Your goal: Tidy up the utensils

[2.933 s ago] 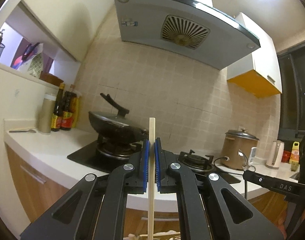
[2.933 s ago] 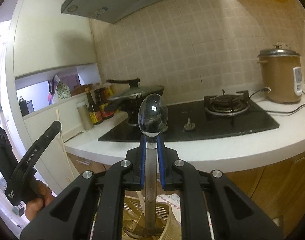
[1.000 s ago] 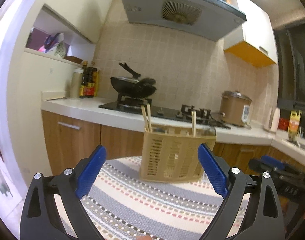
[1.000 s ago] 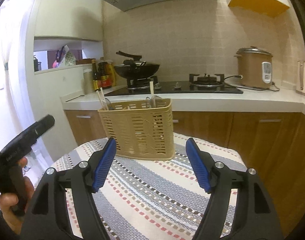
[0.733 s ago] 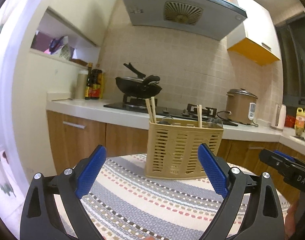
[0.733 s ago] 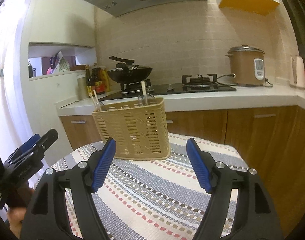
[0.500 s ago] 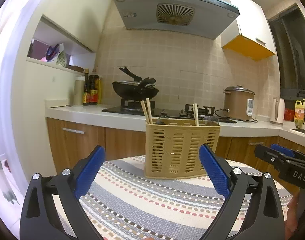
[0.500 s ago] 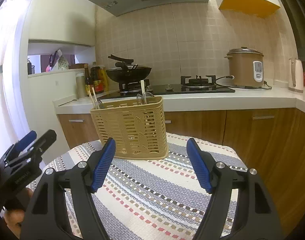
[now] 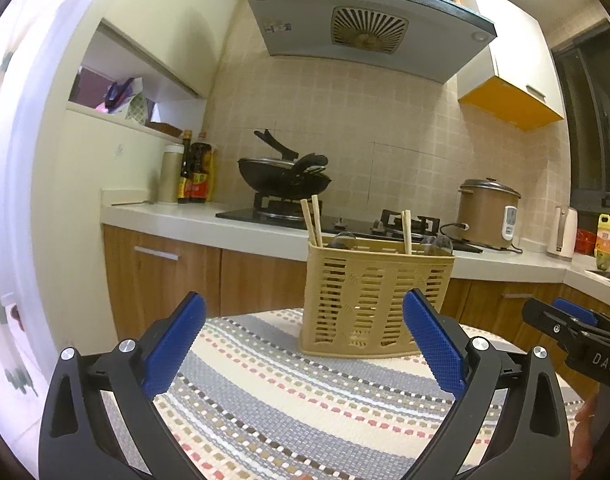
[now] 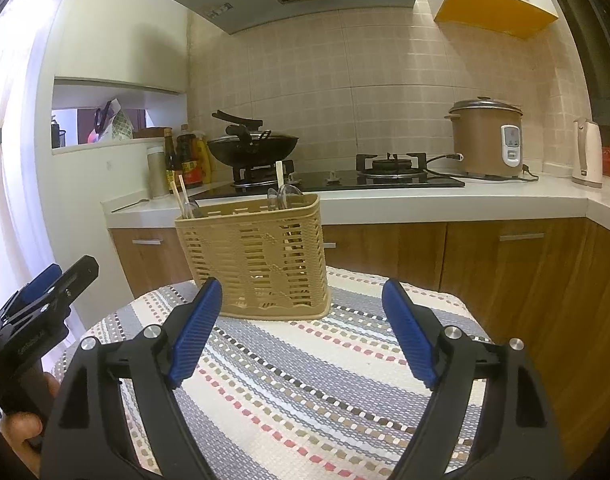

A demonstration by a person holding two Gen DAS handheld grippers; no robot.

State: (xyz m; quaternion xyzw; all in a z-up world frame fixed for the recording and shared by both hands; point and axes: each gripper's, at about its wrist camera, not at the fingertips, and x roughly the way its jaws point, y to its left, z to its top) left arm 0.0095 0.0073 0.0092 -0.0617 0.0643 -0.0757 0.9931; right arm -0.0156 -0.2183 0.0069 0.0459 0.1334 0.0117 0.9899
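A tan slotted utensil basket (image 9: 375, 300) stands on a striped tablecloth (image 9: 305, 400); it also shows in the right wrist view (image 10: 257, 260). Wooden chopsticks (image 9: 314, 220) and spoon bowls (image 10: 287, 194) stick up out of it. My left gripper (image 9: 303, 344) is open and empty, a little in front of the basket. My right gripper (image 10: 301, 324) is open and empty, also just in front of the basket. Each gripper shows at the edge of the other's view: the right one (image 9: 573, 336), the left one (image 10: 41, 296).
Behind the table runs a kitchen counter (image 10: 425, 200) with a gas hob, a black wok (image 9: 283, 174), sauce bottles (image 9: 193, 176), a rice cooker (image 10: 487, 140) and a kettle. Wooden cabinets stand below it, a range hood above.
Earlier my left gripper was shut on a chopstick and my right on a spoon. Both are now in the basket; both grippers have opened and drawn back from it.
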